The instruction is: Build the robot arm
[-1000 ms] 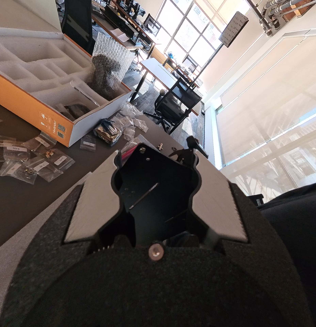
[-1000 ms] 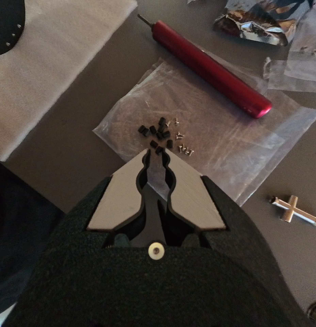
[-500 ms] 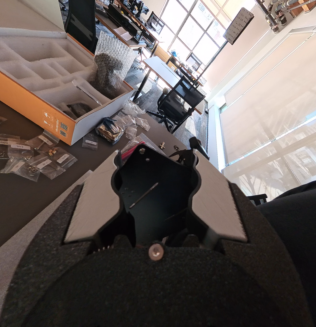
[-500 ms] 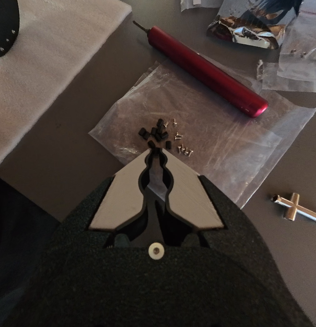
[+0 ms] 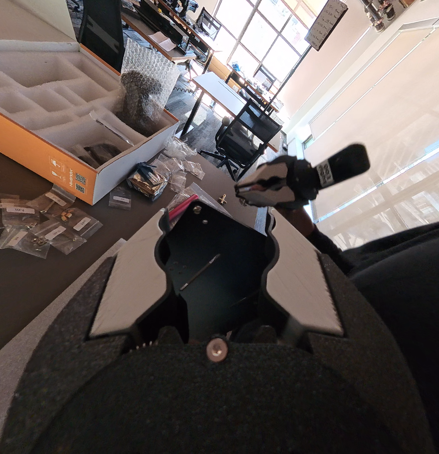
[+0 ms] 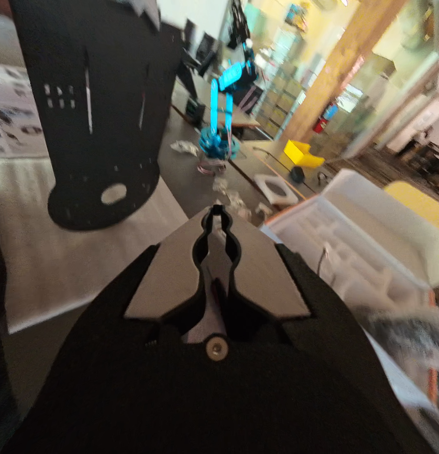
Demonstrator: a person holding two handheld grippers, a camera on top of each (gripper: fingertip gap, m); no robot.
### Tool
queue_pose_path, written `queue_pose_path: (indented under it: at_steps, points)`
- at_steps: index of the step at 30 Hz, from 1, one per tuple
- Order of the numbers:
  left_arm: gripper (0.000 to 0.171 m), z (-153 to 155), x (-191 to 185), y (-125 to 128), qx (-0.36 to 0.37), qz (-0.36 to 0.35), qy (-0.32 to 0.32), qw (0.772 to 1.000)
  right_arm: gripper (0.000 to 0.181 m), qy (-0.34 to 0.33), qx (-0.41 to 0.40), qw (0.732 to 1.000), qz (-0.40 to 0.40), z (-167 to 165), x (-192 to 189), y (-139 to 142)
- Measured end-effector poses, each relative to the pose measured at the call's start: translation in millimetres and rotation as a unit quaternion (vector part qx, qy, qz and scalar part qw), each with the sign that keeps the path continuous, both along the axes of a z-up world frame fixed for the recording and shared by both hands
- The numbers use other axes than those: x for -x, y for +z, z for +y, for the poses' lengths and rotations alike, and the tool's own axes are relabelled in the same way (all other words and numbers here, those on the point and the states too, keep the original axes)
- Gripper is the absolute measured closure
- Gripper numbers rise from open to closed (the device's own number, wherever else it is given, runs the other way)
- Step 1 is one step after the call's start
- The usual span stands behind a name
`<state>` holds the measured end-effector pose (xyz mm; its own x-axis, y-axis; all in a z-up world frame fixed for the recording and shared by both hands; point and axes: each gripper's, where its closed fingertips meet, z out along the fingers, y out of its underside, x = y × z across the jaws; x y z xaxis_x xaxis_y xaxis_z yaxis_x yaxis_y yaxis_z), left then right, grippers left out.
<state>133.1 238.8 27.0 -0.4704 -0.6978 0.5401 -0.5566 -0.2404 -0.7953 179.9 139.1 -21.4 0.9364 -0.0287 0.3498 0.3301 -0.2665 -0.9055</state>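
My left gripper (image 5: pixel 217 216) is shut on a black perforated plate (image 5: pixel 213 260) and holds it tilted above the dark table; the plate fills the gap between the fingers. In the right wrist view the same plate (image 6: pixel 98 118) stands upright at the left over a white foam sheet (image 6: pixel 66 258). My right gripper (image 6: pixel 216 211) is shut on a small black spacer (image 6: pixel 216 208) pinched at its very tips, raised in the air right of the plate. It also shows in the left wrist view (image 5: pixel 238 190), just beyond the plate's far right corner.
An orange and white box (image 5: pixel 41 152) with foam slots and a bubble-wrapped bundle (image 5: pixel 144 91) sits at the left. Small bags of screws (image 5: pixel 41 231), a red screwdriver (image 5: pixel 181 208) and a cross-shaped wrench (image 5: pixel 222 198) lie on the table. A blue robot arm (image 6: pixel 221 118) stands farther off. The tips of one gripper are about 12 cm away from the tips of the other.
My right gripper closed on one black spacer from the pile on the clear bag, then rose and swung up toward the plate. My left gripper kept hold of the plate, almost still.
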Motion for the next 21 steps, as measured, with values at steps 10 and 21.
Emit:
queue_pose_path:
  at_steps: [10,21]
  points:
    - [0.095,-12.1,-0.6,0.2,-0.023,-0.007,-0.014,1.0,0.176,0.221,0.052,0.972,-0.067,106.7,31.1,57.1]
    - [0.095,-20.0,-4.1,-0.8,-0.029,-0.007,-0.018,0.999,0.176,0.291,0.078,0.948,-0.105,123.4,47.4,66.2]
